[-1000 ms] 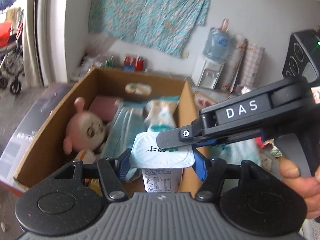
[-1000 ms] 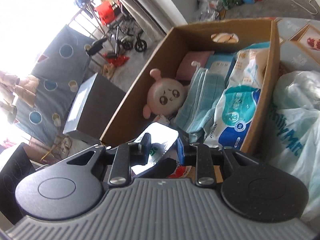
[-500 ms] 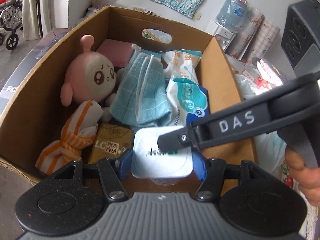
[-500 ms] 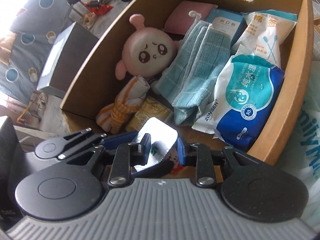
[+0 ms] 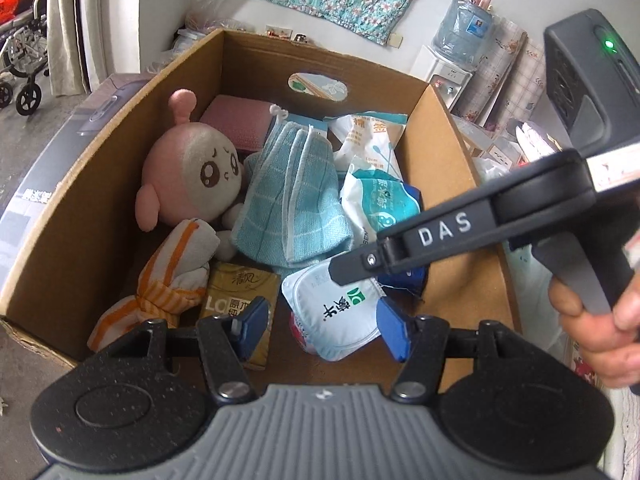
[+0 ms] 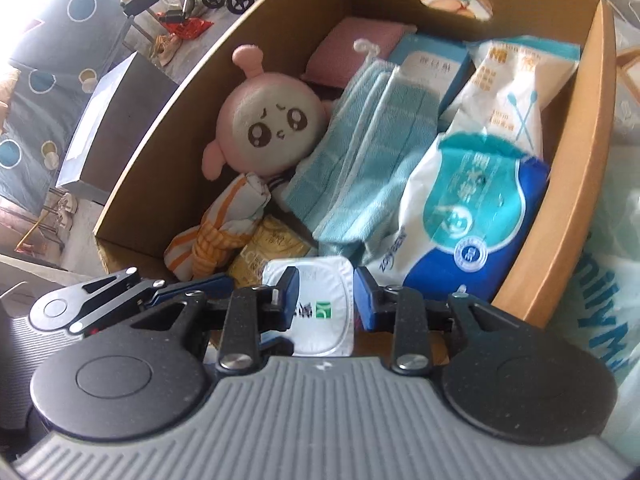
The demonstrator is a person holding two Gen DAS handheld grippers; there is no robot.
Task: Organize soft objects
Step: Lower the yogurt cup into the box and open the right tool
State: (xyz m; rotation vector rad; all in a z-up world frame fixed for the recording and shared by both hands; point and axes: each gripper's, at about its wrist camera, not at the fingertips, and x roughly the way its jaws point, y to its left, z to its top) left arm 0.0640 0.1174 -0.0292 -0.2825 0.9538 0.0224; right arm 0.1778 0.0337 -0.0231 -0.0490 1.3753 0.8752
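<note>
We look down into an open cardboard box [image 5: 452, 152] packed with soft goods. Our left gripper [image 5: 320, 322] hangs over its near end, blue pads spread well apart and touching nothing. Between and below them a white yogurt cup [image 5: 334, 314] lies tilted on the box floor, foil lid facing up. Our right gripper [image 6: 325, 294] reaches in from the right with its jaws a little apart, straddling the cup's lid without clamping it. Behind sit a pink plush doll [image 5: 192, 176], a folded teal towel [image 5: 290, 200], an orange-striped cloth [image 5: 168, 276], a gold tissue pack [image 5: 240, 292] and a blue wet-wipes pack [image 6: 468, 216].
</note>
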